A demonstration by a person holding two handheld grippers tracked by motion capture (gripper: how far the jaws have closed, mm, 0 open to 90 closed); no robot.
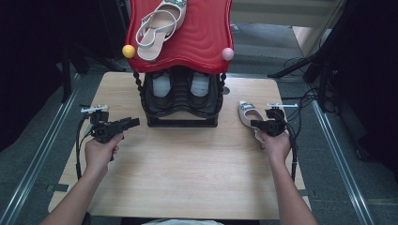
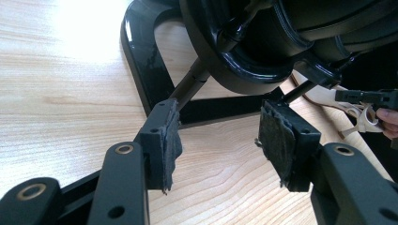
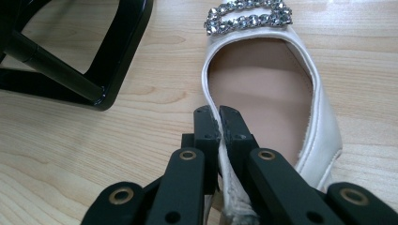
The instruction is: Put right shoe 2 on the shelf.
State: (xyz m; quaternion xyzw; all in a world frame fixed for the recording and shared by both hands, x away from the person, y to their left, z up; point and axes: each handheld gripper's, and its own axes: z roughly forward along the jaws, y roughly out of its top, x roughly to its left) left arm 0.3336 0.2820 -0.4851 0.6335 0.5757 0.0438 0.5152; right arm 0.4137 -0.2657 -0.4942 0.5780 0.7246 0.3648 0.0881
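- Tabletop [image 1: 187, 178]: light wood, carries everything.
- Shoe rack [image 1: 182, 101]: black frame at the far middle, red top shelf [image 1: 197, 37] with one cream sandal [image 1: 157, 28] on it; dark pair on the lower tier.
- Cream shoe [image 3: 281, 93]: flat on the tabletop just right of the rack, rhinestone buckle [image 3: 248, 16] at the toe end.
- Right claw [image 3: 219, 123]: clamped on the shoe's side edge, rim pinched between both pads.
- Left claw [image 2: 218, 136]: jaws apart, nothing between, hovering near the rack's base on the left.
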